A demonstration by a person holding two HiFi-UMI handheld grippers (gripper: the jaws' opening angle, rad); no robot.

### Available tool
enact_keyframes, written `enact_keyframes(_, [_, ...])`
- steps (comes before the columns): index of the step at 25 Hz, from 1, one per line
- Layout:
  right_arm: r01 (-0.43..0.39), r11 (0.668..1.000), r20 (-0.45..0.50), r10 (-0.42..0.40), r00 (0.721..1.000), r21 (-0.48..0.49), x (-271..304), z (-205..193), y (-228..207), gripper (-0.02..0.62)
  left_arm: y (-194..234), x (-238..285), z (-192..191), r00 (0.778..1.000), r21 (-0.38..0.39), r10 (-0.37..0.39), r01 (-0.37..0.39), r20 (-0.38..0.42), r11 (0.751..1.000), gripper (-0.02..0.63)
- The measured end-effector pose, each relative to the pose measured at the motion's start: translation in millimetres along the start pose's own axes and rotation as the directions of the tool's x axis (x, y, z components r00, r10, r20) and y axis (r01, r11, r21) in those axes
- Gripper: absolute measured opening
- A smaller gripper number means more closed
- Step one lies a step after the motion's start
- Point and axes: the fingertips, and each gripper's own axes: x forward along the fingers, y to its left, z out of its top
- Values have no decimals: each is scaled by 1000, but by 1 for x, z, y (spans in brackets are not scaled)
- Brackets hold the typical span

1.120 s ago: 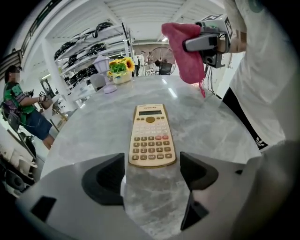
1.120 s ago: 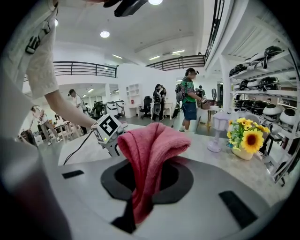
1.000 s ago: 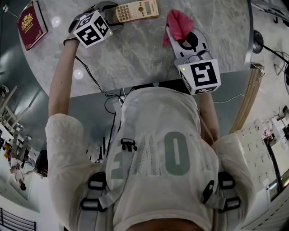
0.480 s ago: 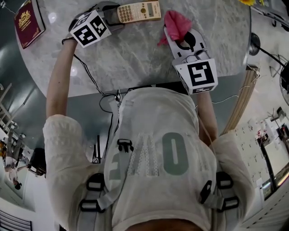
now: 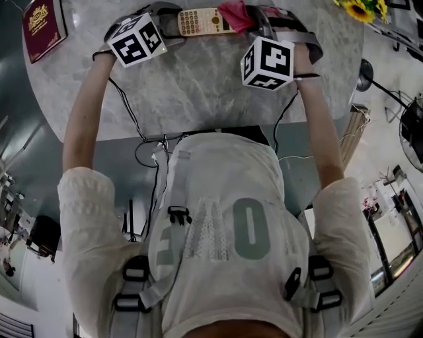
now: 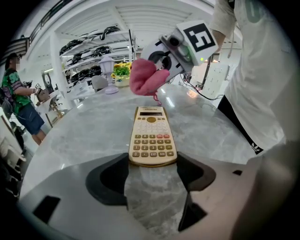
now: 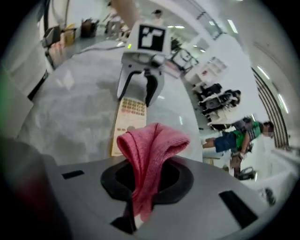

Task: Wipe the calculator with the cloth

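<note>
A cream calculator (image 5: 203,21) lies on the grey marble table (image 5: 198,86) at its far side. My left gripper (image 5: 168,21) grips the calculator's (image 6: 152,136) near end; both black pads sit against its sides in the left gripper view, where the left gripper (image 6: 152,174) fills the bottom. My right gripper (image 5: 248,18) is shut on a bunched pink cloth (image 5: 232,13), which hangs over the calculator's other end. In the right gripper view the cloth (image 7: 151,147) sticks up between the jaws of the right gripper (image 7: 146,187), just above the calculator (image 7: 126,123). Whether cloth and calculator touch is unclear.
A dark red book (image 5: 41,21) lies at the table's far left. Sunflowers (image 5: 360,8) stand at the far right edge. Black cables (image 5: 142,125) hang over the table's near edge. People stand in the room behind (image 6: 21,101).
My right gripper has rolled and swung left and away from me with the cloth, from right of the calculator to over its end. The left gripper has stayed at the calculator.
</note>
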Motion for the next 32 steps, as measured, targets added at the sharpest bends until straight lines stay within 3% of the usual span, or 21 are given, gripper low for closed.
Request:
enact_keyframes(3, [-38,979,-93,19,995,-199,27,-6,-2,55,-2,1,-1,1000,-5,-4,4,-5,1000,333])
enact_keyframes(6, [-72,962,-138,37,990,-263,43,-10,-4,55,-2,2,-1,1000,-12,-2,2,-13,1000,333])
enact_keyframes(16, [-102,946,-180,47,983,-309,48,-9,9,54,-3,2,0,1000,-5,-16,16,-18,1000,333])
enact_keyframes(26, [-174,934,-162,128,978,-313,17,-2,62,54,-4,2,0,1000,-11,-17,17,-16,1000,334])
enact_keyframes(32, [-183,932,-160,138,977,-312,14,-2,69,54,-4,2,0,999,-9,-27,27,-18,1000,334])
